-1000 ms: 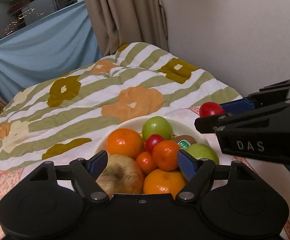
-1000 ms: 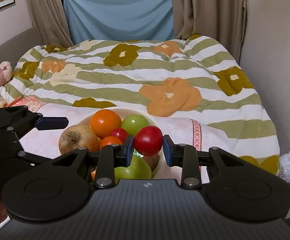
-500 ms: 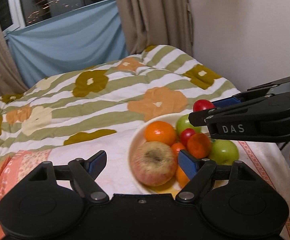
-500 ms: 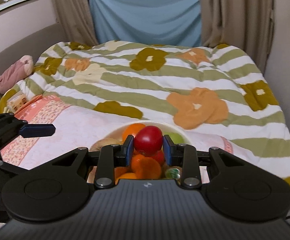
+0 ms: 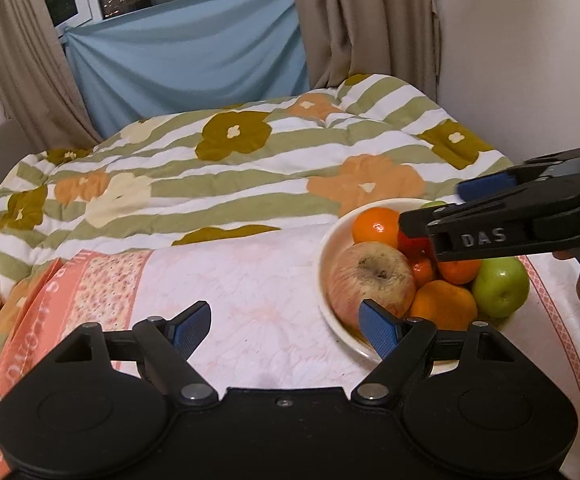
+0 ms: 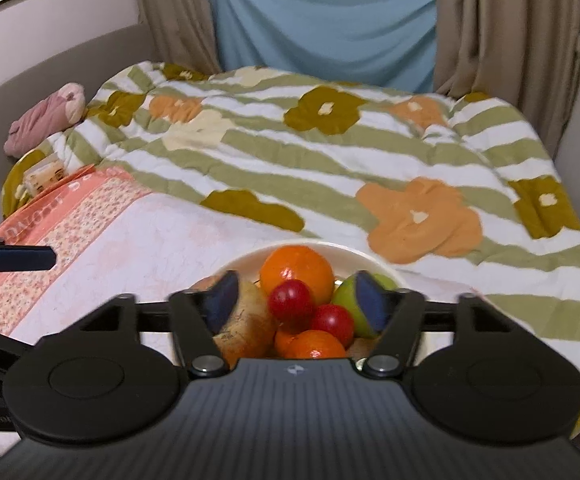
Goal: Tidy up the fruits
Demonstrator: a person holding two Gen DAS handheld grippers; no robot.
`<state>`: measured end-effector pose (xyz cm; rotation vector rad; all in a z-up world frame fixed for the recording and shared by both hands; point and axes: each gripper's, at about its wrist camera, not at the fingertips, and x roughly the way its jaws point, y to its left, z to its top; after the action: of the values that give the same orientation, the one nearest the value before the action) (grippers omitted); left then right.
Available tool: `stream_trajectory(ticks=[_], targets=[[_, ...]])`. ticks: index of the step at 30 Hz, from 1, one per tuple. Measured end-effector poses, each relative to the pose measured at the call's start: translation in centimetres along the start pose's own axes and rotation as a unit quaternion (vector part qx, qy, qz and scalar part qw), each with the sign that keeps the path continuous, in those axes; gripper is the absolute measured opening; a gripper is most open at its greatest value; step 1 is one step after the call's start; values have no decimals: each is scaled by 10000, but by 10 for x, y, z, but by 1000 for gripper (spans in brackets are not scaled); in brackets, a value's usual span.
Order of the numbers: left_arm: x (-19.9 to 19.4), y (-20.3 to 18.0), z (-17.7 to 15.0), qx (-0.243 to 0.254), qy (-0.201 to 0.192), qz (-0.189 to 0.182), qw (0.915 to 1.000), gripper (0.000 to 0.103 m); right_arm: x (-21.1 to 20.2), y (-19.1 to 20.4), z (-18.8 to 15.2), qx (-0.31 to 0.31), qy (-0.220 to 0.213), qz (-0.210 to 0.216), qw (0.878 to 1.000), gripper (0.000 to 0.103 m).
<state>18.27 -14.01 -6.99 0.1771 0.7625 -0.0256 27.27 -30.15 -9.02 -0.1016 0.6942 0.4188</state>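
A cream bowl [image 5: 330,240] on the pink cloth holds a large brownish apple [image 5: 370,280], oranges [image 5: 375,226], green apples [image 5: 500,286] and small red fruits. My right gripper [image 6: 293,299] is open above the bowl [image 6: 354,249]. A red fruit [image 6: 290,300] lies in the pile between its spread fingers, beside another red fruit [image 6: 333,322]. An orange [image 6: 296,268] sits behind. In the left wrist view the right gripper [image 5: 430,210] reaches over the bowl from the right. My left gripper [image 5: 284,326] is open and empty, low over the cloth left of the bowl.
The pink and white cloth [image 5: 230,280] lies over a striped flower quilt [image 5: 250,160] on a bed. A wall runs along the right [image 5: 510,60]. Curtains and a blue sheet [image 6: 322,20] hang at the back. A pink soft toy [image 6: 46,118] lies far left.
My right gripper has opened and let go of the red fruit, which now rests in the bowl. My left gripper has swung left, away from the bowl.
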Motion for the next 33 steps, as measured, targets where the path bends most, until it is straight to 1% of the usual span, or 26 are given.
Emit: stream_trajectory(ticks=[1, 5, 9, 15, 21, 22, 24, 26, 29, 30, 32, 33], targets=[[-3, 2, 0, -35, -17, -2, 10000, 85, -4, 1, -1, 21, -30, -62, 10000, 91], [-15, 9, -3, -81, -119, -81, 9999, 85, -25, 4, -3, 175, -142, -208, 9995, 91], [-35, 20, -3, -93, -303, -211, 9993, 85, -57, 17, -3, 227, -322, -430, 9983, 91], [-82, 46, -1, -194, -741, -263, 9967, 85, -112, 52, -1, 347, -567, -659, 9956, 91], [-136, 75, -3, -217, -1121, -192, 9933, 84, -175, 94, 3, 503, -785, -838, 9921, 91], [-146, 81, -4, -243, -1181, -173, 9926, 84, -187, 102, 3, 543, -829, -907, 9909, 92], [-163, 91, -8, -310, -1274, -178, 9912, 85, -205, 114, 1, 574, -884, -1079, 9886, 103], [-175, 98, -12, -327, -1308, -168, 9907, 84, -222, 127, -3, 612, -951, -1248, 9857, 103], [-190, 105, -23, -326, -1293, -141, 9910, 85, -242, 142, -10, 687, -935, -1334, 9842, 103], [-194, 107, -26, -340, -1289, -135, 9910, 86, -247, 145, -13, 720, -909, -1377, 9837, 103], [-202, 110, -35, -381, -1294, -47, 9908, 102, -255, 153, -20, 779, -854, -1472, 9823, 103], [-205, 111, -39, -397, -1315, 5, 9905, 103, -257, 155, -23, 798, -832, -1527, 9815, 103]])
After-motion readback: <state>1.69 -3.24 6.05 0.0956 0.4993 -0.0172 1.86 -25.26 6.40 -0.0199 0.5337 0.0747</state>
